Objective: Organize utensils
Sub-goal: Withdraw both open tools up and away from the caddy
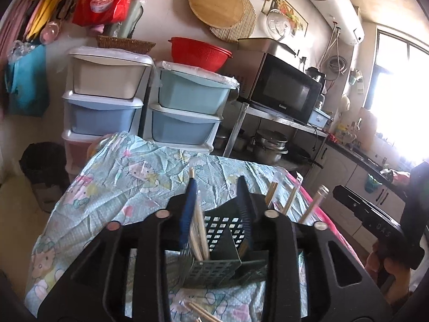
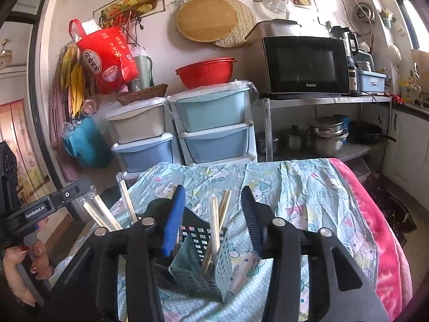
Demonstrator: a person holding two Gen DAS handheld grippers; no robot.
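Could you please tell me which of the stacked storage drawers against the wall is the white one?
The top drawer of the left stack, directly under the wicker basket; the others visible are blue.

Utensil holder (image 1: 214,265) base behind left gripper (image 1: 218,209); loose chopsticks (image 1: 203,312) cut by bottom edge.

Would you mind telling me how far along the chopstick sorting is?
Done: several chopsticks stand in the perforated utensil holder. In hand: nothing that I can see; the left gripper and right gripper are both open around it. Left: loose chopsticks lie on the tablecloth.
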